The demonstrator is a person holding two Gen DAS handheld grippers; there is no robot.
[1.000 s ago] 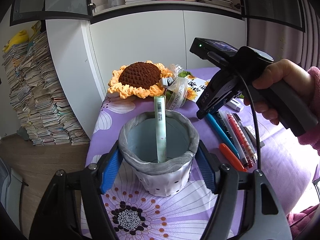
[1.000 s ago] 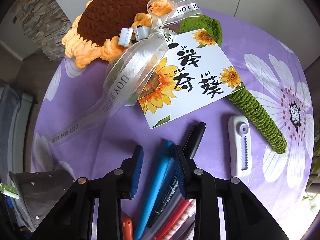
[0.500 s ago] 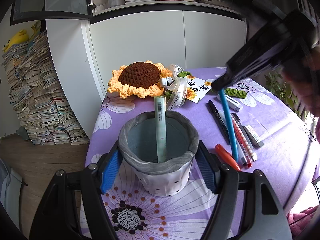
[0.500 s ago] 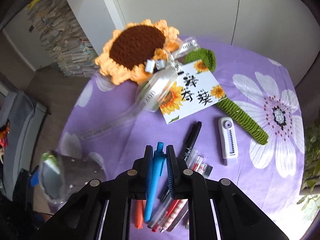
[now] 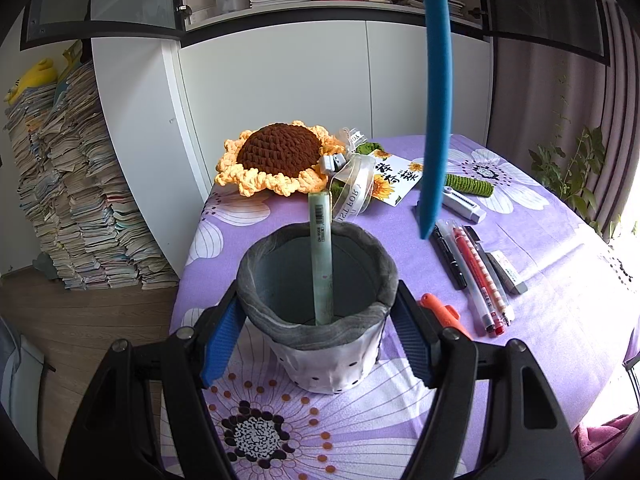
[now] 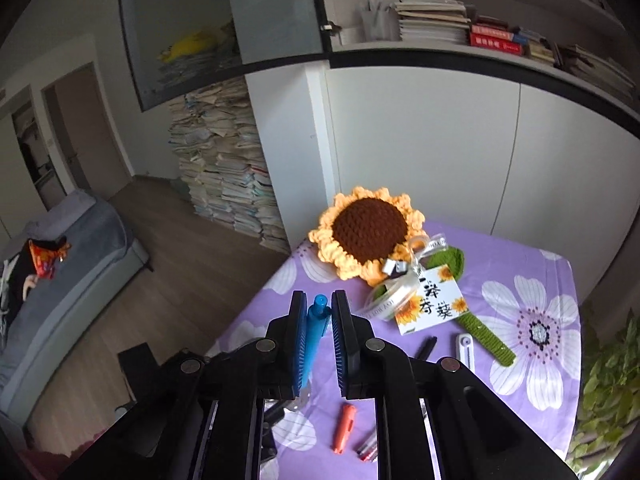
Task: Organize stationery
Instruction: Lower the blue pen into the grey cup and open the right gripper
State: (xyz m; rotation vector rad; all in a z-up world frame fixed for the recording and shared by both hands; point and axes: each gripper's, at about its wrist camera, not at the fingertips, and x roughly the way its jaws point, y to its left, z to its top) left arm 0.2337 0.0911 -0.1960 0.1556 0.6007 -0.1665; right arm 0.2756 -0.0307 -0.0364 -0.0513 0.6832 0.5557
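1. Gripping a grey fabric pen pot (image 5: 316, 280), the left gripper (image 5: 316, 332) is pressing its blue pads (image 5: 219, 340) against both sides of the pot on the purple flowered tablecloth (image 5: 560, 280).
2. Leaning inside the pot is a pale green pen (image 5: 322, 264), sticking up past the far rim.
3. Clamping a blue pen (image 6: 313, 340) between its closed fingers, the right gripper (image 6: 318, 340) is holding it high above the table; in the left view the blue pen (image 5: 436, 100) is hanging point down, to the right of the pot.
4. Lying to the right of the pot are an orange pen (image 5: 440, 314), a black marker (image 5: 450, 258), red pens (image 5: 480, 280) and an eraser (image 5: 508, 272).
5. Sitting behind is a crocheted sunflower (image 5: 280, 158).
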